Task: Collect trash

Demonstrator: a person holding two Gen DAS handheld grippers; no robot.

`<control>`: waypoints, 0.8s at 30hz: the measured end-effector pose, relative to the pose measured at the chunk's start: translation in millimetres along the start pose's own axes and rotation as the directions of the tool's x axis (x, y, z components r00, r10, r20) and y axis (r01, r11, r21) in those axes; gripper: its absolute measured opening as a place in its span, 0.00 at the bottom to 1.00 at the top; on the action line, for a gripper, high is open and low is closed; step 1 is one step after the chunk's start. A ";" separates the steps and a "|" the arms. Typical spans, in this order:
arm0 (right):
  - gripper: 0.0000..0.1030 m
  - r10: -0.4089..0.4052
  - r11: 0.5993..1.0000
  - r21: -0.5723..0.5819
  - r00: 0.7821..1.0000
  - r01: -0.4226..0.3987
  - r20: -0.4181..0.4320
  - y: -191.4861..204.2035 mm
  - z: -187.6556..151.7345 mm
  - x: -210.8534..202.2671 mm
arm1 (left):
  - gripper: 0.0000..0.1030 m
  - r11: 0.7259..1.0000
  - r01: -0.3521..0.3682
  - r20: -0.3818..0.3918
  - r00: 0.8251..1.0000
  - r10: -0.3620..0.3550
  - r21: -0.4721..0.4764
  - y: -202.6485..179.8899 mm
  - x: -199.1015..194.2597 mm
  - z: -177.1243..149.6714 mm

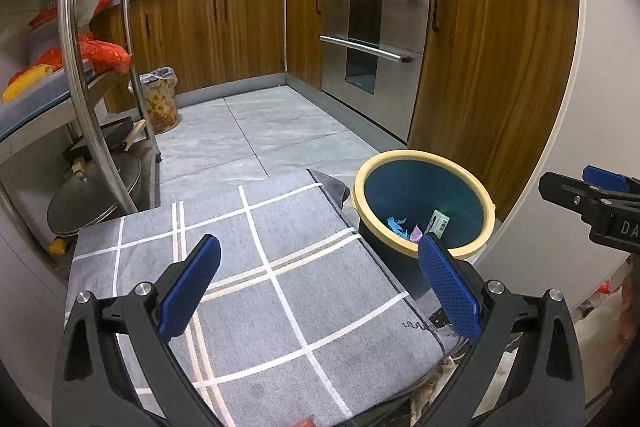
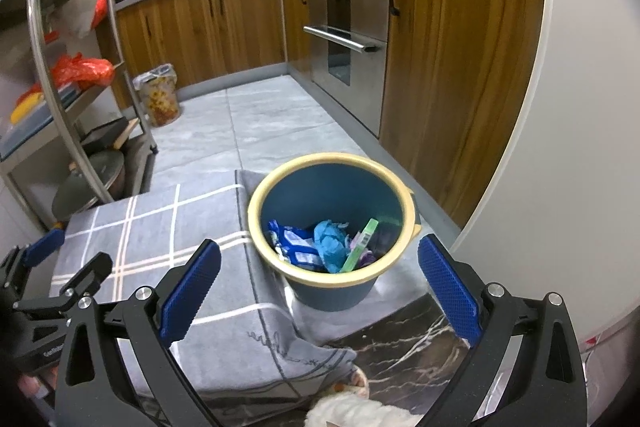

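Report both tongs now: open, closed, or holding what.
Left tongs: open, holding nothing, above the grey checked mat.
Right tongs: open, holding nothing, above the blue bin.

White letters "DA", cut off, on right gripper (image 1: 592, 199) body; mat (image 1: 256, 291) script unreadable.

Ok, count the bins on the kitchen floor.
2. The blue bin with a yellow rim stands beside the grey mat; a floral, bag-lined bin stands by the metal rack. Others may be hidden.
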State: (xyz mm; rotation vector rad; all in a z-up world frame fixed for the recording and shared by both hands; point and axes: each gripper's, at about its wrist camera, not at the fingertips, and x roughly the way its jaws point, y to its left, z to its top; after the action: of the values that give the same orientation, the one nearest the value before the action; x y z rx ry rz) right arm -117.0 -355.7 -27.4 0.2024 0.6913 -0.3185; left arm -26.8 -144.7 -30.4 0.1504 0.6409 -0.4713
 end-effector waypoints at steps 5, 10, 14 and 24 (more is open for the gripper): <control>0.95 0.003 1.000 -0.001 1.000 -0.003 -0.002 1.7 0.3 1.3 | 0.95 1.000 -0.001 -0.001 1.000 0.001 0.007 -0.4 0.0 -0.2; 0.95 0.004 1.000 -0.004 1.000 -0.004 -0.002 0.7 0.6 1.6 | 0.95 1.000 0.000 0.003 1.000 0.000 0.016 -2.4 -0.3 -0.2; 0.95 0.003 1.000 -0.004 1.000 -0.003 -0.005 0.7 0.7 2.2 | 0.95 1.000 0.002 0.008 1.000 -0.003 0.024 -3.8 -1.4 -0.6; 0.95 0.004 1.000 -0.005 1.000 -0.005 -0.003 0.1 1.2 2.2 | 0.95 0.999 -0.003 0.004 1.000 0.003 0.033 -4.2 -2.5 -1.9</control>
State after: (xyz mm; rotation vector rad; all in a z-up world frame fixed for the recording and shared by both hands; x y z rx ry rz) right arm -114.7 -356.4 -28.0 0.1994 0.6948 -0.3120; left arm -31.5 -146.9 -30.3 0.1813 0.6291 -0.4795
